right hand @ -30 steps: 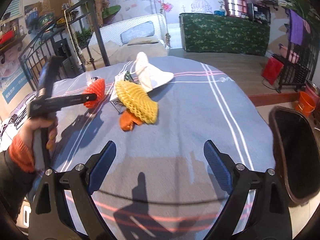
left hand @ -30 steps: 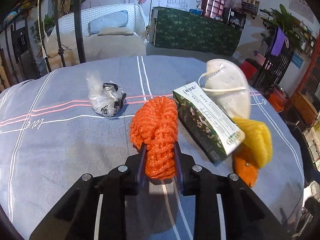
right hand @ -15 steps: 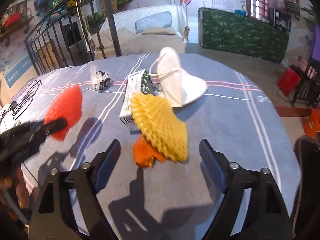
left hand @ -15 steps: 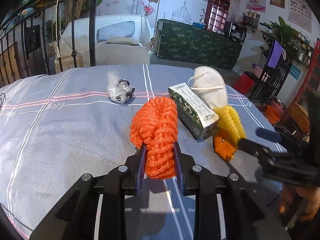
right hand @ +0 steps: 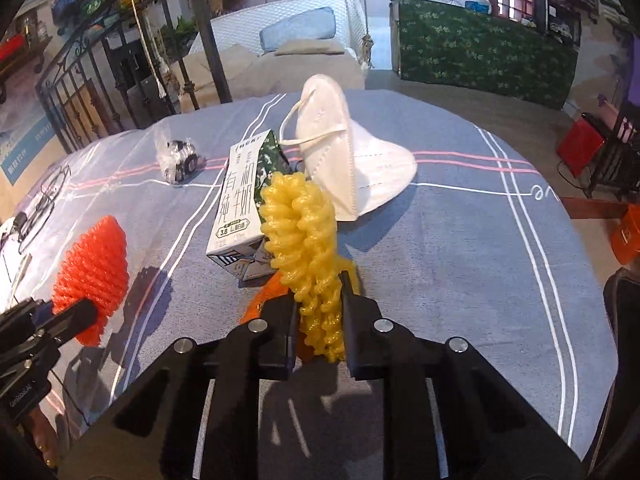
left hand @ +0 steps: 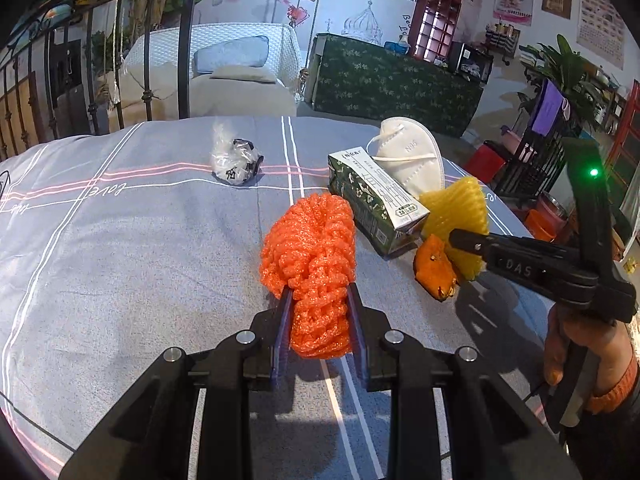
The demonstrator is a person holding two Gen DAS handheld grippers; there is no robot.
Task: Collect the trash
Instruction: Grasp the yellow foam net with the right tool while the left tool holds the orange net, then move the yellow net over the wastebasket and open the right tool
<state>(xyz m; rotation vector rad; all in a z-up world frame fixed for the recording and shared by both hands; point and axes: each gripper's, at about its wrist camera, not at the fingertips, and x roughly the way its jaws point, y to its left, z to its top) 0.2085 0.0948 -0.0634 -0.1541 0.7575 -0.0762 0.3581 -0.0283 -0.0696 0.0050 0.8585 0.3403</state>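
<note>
My left gripper (left hand: 320,300) is shut on an orange foam net (left hand: 310,252), held just above the grey cloth; the net also shows in the right wrist view (right hand: 94,268). My right gripper (right hand: 320,288) is shut on a yellow foam net (right hand: 306,232), which also shows in the left wrist view (left hand: 460,212). An orange peel (left hand: 434,268) lies under the yellow net. A milk carton (right hand: 244,196), a white face mask (right hand: 344,152) and a crumpled plastic bag (right hand: 178,156) lie on the cloth behind.
The table is covered by a grey striped cloth (right hand: 460,260). A dark bin's rim (right hand: 620,300) shows off the right edge. A black metal railing (right hand: 100,80) stands at the far left. A cable (right hand: 40,204) lies at the left edge.
My right gripper moved forward over the yellow foam net and shut on it. My left gripper kept hold of the orange net and drew back a little.
</note>
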